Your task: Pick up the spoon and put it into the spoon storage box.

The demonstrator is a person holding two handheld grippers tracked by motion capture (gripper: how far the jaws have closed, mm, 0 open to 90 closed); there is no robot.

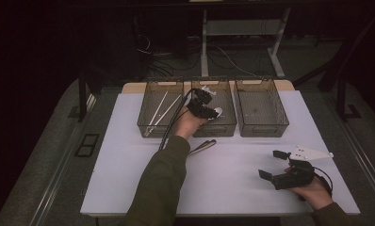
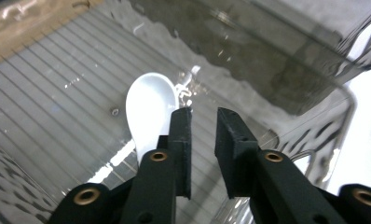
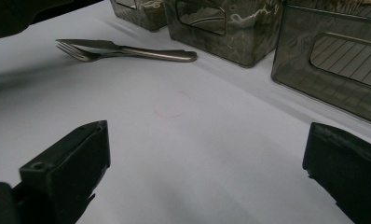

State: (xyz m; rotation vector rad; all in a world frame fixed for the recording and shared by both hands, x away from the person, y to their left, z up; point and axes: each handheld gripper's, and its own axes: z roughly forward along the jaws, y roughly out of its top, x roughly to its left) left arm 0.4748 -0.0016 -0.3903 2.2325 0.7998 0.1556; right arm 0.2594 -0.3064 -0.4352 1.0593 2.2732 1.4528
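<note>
My left gripper [image 1: 208, 107] reaches into the middle one of three clear smoky baskets [image 1: 227, 126]. Its jaws point down at the ribbed basket floor [image 2: 48, 102]. A white spoon [image 2: 151, 102] lies on that floor, its bowl just past the left jaw and its handle running under that jaw. The left gripper [image 2: 203, 126] has a narrow gap between its jaws and nothing shows in it. The spoon's bowl [image 1: 216, 112] shows white beside the gripper. My right gripper [image 1: 273, 165] rests low over the white table at the front right, and its jaws [image 3: 209, 140] stand wide apart with nothing between them.
A metal fork and knife [image 3: 127, 49] lie together on the white table [image 1: 232, 179] just in front of the middle basket [image 1: 203, 146]. The left basket [image 1: 148, 123] holds white chopsticks [image 1: 163, 107]. The right basket [image 1: 282, 117] looks bare inside.
</note>
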